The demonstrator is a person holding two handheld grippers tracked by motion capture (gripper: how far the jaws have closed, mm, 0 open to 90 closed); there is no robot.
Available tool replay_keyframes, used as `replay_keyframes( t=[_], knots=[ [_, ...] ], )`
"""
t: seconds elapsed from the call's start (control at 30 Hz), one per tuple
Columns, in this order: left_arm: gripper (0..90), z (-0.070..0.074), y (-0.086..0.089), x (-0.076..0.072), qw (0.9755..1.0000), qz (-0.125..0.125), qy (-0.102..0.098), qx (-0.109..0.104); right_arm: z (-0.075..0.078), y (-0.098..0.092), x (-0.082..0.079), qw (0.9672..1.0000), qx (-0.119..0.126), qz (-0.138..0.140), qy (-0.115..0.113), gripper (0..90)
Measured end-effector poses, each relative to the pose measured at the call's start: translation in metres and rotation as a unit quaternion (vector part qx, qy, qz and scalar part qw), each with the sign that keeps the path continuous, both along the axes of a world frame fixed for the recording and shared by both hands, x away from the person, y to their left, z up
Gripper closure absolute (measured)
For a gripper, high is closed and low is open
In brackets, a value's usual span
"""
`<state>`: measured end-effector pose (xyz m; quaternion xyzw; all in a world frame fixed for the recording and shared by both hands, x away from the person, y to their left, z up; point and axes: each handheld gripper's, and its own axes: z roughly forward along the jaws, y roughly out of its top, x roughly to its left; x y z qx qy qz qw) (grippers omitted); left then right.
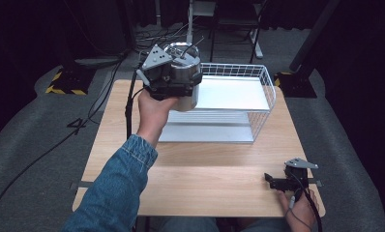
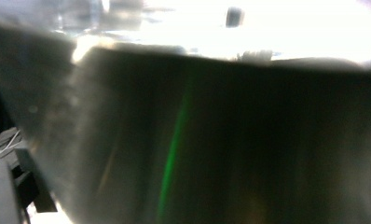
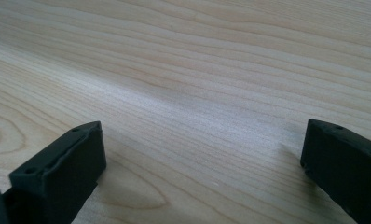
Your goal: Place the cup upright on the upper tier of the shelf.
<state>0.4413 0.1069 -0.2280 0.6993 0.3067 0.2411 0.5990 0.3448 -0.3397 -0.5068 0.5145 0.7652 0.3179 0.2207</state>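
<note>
A: What is the left hand-held gripper (image 1: 173, 77) doing?

B: It is being held up above the far left part of the pale wooden surface (image 1: 200, 169), at the left end of the white wire basket rack (image 1: 265, 82). It is carrying a shiny round stainless-steel pot (image 1: 183, 60). In the left gripper view the pot's brushed metal wall (image 2: 211, 140) is sitting right up against the camera, with a thin green reflection running down it.

A: Are its jaws pressed together on the pot?

B: They are hidden behind the gripper body and the pot, so I cannot tell how they are standing. The pot is staying up off the surface with the gripper against it, and that is as much as is showing.

A: Which way is the pot pointing?

B: Its mouth is facing upward and slightly away from the person, so its axis is running close to vertical with a small tilt. Its rim is showing at the top, beside the grey three-cornered plate (image 1: 156, 57).

A: And where is it relative to the rack?

B: It is hanging in front of the rack's left end, above the flat silver metal tray (image 1: 219, 130) lying under the rack. Whether it is touching the wire is unclear.

A: And the right hand-held gripper (image 1: 273, 182)?

B: It is resting low at the near right corner of the surface, held in the person's right hand (image 1: 299, 210). Its two black jaws are spread wide with bare wood grain (image 3: 197, 93) between them, pinching nothing.
</note>
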Motion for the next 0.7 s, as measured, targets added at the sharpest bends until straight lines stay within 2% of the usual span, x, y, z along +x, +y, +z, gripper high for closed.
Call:
replay_keyframes(
  t=[0.1,0.13,0.3,0.4,0.43,0.53,0.7],
  knots=[
    [3.3,0.002,-0.002,0.006,1.0,0.001,0.002,-0.004,0.0,0.0,0.0,1.0,0.0,0.0,0.0,0.1],
    [3.3,0.004,-0.004,0.012,0.9999,0.003,0.006,-0.01,0.0,0.0,0.0,1.0,0.0,0.0,0.0,0.1],
    [3.3,0.005,-0.01,0.026,0.9998,0.014,0.002,-0.016,0.0,0.0,0.0,1.0,0.0,0.0,0.0,0.1],
    [3.3,0.003,-0.015,0.04,0.9995,0.019,0.008,-0.024,0.0,0.0,0.0,1.0,-0.001,0.0,0.0,0.1],
    [3.3,0.003,-0.015,0.04,0.9995,0.019,0.008,-0.024,0.0,0.0,0.001,1.0,-0.001,0.0,0.0,0.1],
    [3.3,0.001,-0.021,0.052,0.9992,0.03,0.011,-0.024,0.0,0.001,0.001,1.0,0.001,0.0,-0.001,0.1],
    [3.3,-0.004,-0.03,0.062,0.9986,0.042,0.013,-0.028,0.0,0.001,0.001,1.0,0.0,0.0,-0.001,0.1]
  ],
)
